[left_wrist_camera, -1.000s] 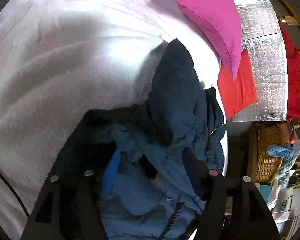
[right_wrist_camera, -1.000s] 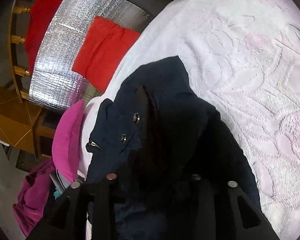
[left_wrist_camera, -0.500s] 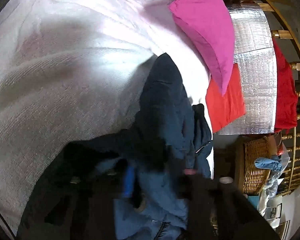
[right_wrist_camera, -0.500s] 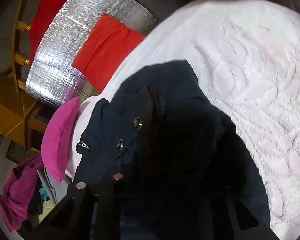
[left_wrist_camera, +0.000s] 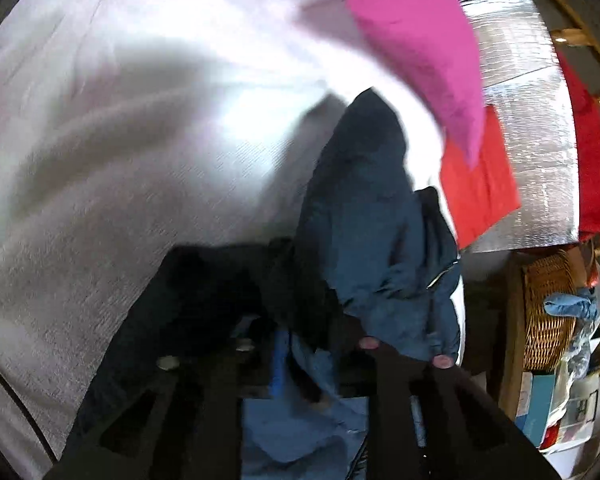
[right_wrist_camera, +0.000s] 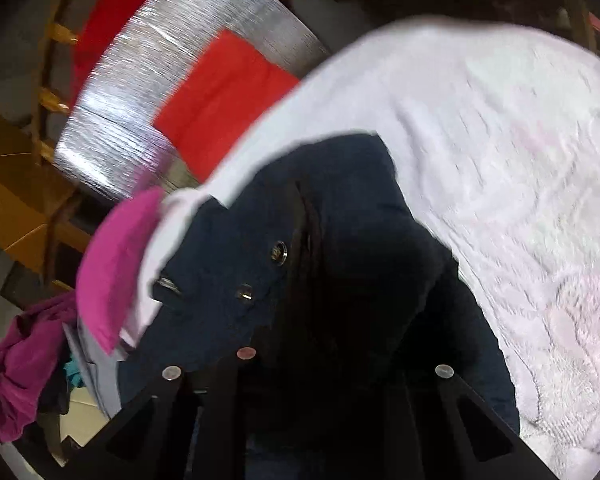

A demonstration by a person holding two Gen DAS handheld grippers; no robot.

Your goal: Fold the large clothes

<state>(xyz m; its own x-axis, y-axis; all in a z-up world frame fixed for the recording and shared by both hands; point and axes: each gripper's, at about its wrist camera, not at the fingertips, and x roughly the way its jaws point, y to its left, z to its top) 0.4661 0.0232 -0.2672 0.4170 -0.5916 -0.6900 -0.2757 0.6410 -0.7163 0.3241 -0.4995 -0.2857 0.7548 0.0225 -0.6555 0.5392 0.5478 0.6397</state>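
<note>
A dark navy jacket (left_wrist_camera: 364, 220) with a lighter blue lining lies bunched on a white-pink blanket (left_wrist_camera: 140, 140). In the left wrist view my left gripper (left_wrist_camera: 306, 344) has jacket fabric and lining gathered between its fingers; its jaws are opening slightly but still pinch the cloth. In the right wrist view the jacket (right_wrist_camera: 360, 220) shows metal snaps and a zip pull. My right gripper (right_wrist_camera: 324, 360) is shut on a dark fold of it near the camera. The gripped folds hide the pads in both views.
A pink pillow (left_wrist_camera: 416, 40) and a red cloth (left_wrist_camera: 480, 184) lie beyond the jacket, beside a silver foil sheet (left_wrist_camera: 532, 120). A wicker basket (left_wrist_camera: 548, 312) stands off the bed's edge at right. A magenta garment (right_wrist_camera: 16, 368) hangs low at left.
Both grippers' fingers came together on the jacket, which was loose between wide jaws before. The jacket's fabric now bunches up at the fingers, and both views have shifted a little.
</note>
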